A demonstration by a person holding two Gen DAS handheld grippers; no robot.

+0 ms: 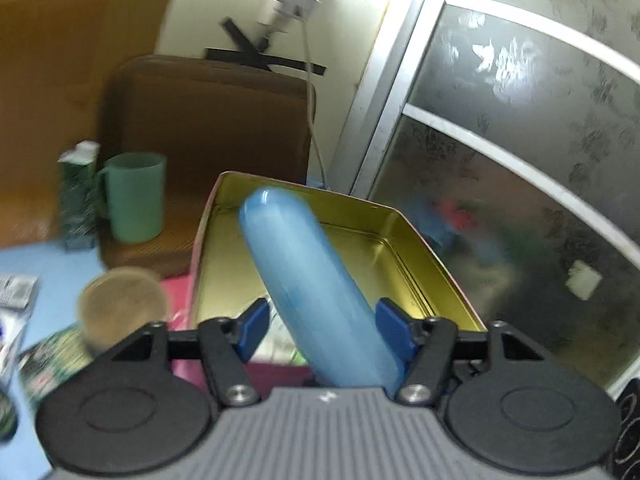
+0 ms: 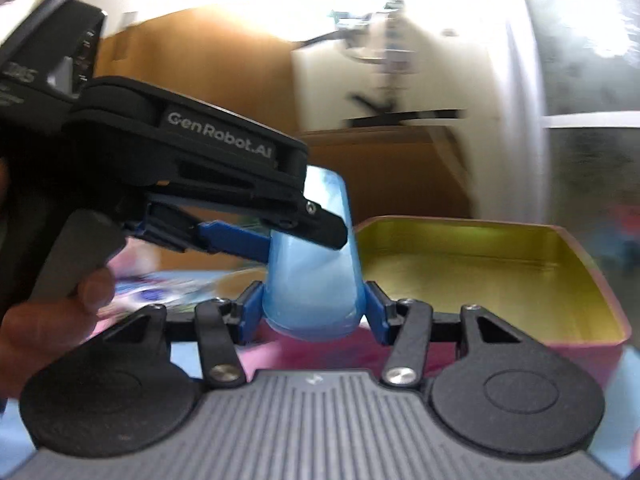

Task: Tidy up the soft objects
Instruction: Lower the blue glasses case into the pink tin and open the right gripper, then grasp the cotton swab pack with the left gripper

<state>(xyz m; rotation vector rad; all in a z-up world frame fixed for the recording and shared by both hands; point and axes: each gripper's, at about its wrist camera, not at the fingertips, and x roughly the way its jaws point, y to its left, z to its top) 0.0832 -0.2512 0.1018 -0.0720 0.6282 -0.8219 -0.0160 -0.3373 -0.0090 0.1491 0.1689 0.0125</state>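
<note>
A long, smooth blue soft cylinder (image 1: 308, 280) lies slanted between the jaws of my left gripper (image 1: 324, 316). The right pad presses its side and the left pad sits at its edge. In the right wrist view the same blue cylinder (image 2: 316, 280) stands upright, with my right gripper (image 2: 314, 300) shut on its lower end. My left gripper (image 2: 300, 240) clamps it higher up from the left, and a hand (image 2: 52, 312) holds that gripper's trigger. Just behind stands an open tin (image 1: 352, 208), gold inside and pink outside, also visible as the tin (image 2: 460, 240) to the right; what shows of its inside is bare.
A green mug (image 1: 138, 196) and a green carton (image 1: 78, 200) stand at the left before a brown cushion (image 1: 208, 120). A round brown lid (image 1: 122, 304) and packets (image 1: 16, 292) lie on the blue surface (image 1: 60, 264). A frosted glass door (image 1: 500, 160) closes off the right.
</note>
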